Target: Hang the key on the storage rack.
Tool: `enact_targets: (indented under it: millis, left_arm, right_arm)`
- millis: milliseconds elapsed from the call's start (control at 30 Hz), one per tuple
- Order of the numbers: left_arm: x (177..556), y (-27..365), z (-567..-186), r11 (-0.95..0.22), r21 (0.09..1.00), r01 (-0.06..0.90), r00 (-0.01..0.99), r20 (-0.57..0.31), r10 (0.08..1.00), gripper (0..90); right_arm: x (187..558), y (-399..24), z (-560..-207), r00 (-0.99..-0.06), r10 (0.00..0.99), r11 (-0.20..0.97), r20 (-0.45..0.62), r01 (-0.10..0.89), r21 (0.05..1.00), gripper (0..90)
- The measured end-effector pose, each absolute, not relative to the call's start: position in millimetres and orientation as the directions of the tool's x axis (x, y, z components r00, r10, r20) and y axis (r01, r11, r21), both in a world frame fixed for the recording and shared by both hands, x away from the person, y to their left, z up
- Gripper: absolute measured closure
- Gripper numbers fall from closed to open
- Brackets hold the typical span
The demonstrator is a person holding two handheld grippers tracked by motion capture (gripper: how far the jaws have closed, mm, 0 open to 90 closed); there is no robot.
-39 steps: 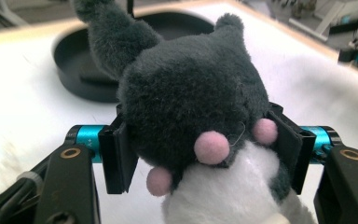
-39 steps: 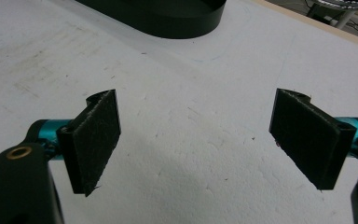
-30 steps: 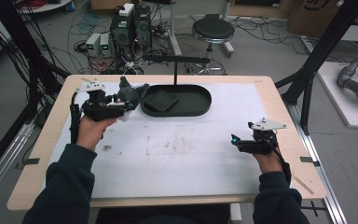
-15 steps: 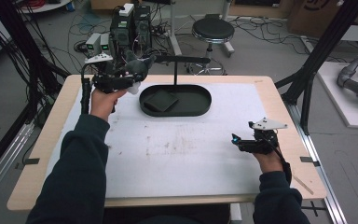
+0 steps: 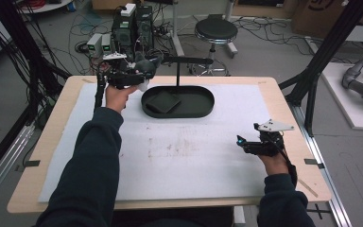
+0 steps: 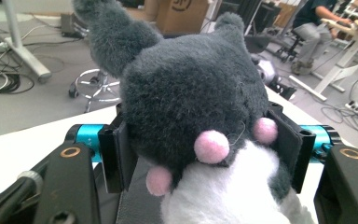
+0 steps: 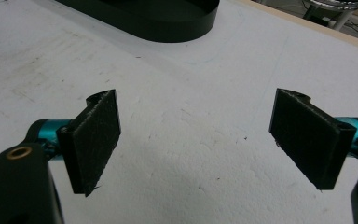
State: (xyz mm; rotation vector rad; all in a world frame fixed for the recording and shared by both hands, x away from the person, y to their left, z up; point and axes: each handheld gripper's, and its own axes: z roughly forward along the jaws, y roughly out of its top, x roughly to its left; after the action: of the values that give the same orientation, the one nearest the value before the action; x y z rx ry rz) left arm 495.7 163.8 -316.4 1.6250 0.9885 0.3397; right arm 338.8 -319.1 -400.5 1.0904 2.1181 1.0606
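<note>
Where the upper left of the high view meets the counter's (image 5: 52,156) far edge, the left claw (image 5: 139,75) pinches a grey plush toy (image 6: 191,107), its pads pressing both sides of the body, pink spots and white belly facing the camera. Centre, upper: a black oval tray (image 5: 203,109) with a dark square pad (image 5: 163,101) inside. Lower right: the right claw (image 7: 196,140), spread wide, nothing between its pads, low over the white mat (image 5: 179,156).
</note>
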Motion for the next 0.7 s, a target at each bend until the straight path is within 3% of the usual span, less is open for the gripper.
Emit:
enact_targets:
  millis: [700]
  left_arm:
    - [487.4, 164.9, -339.1, -0.036, 0.900, 0.435, 0.586, -0.252, 0.770, 35.3]
  right_arm:
    - [338.0, -319.3, -400.5, -0.535, 0.839, 0.367, -0.098, 0.425, 0.827, 16.5]
